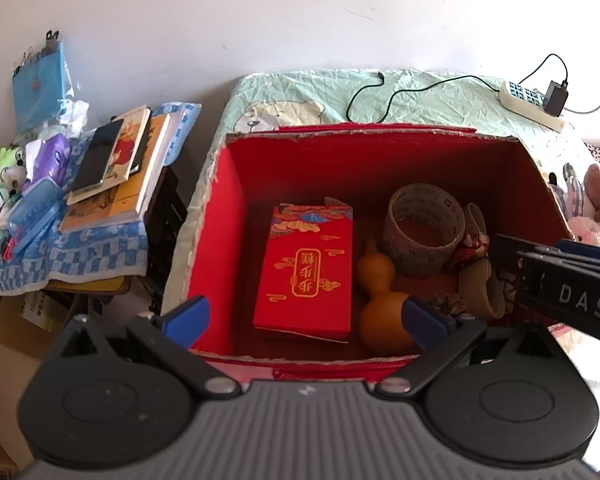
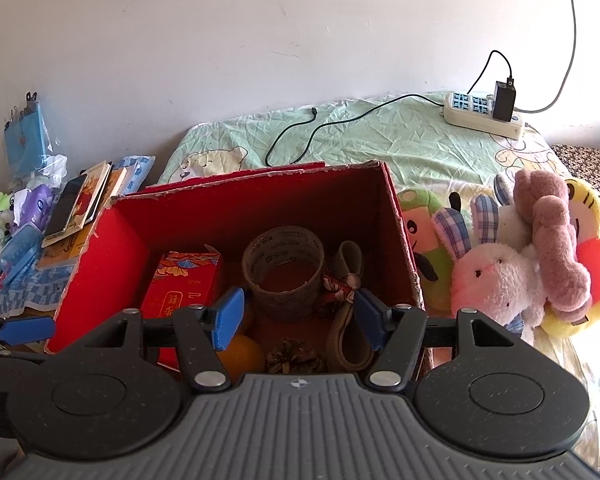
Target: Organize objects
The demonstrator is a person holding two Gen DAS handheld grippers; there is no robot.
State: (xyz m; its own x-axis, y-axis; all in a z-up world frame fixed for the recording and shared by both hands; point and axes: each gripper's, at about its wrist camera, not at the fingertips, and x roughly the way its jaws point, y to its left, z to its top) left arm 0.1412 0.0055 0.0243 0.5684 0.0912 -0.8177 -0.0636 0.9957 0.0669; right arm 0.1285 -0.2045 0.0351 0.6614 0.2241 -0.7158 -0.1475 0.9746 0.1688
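Both grippers hung wide and empty over the red box [image 1: 220, 216] on the bed [image 2: 380, 140].
The left gripper [image 1: 306, 318] and right gripper [image 2: 298, 318] held nothing; inside lay a red packet [image 1: 306, 272], gourd [image 1: 376, 276], tape roll [image 2: 284, 276] and pinecone [image 2: 294, 356]. Plush toys [image 2: 520, 264] sat just beside the box.

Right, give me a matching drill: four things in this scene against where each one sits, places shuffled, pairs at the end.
Things:
1. roll of tape
2. power strip
3. pink plush rabbit
4. stack of books

Places:
A. on the blue checked cloth, left of the red box
B. inside the red box
C. on the bed, right of the red box
D. at the far side of the green sheet, by the wall

Pairs: 1-B, 2-D, 3-C, 4-A
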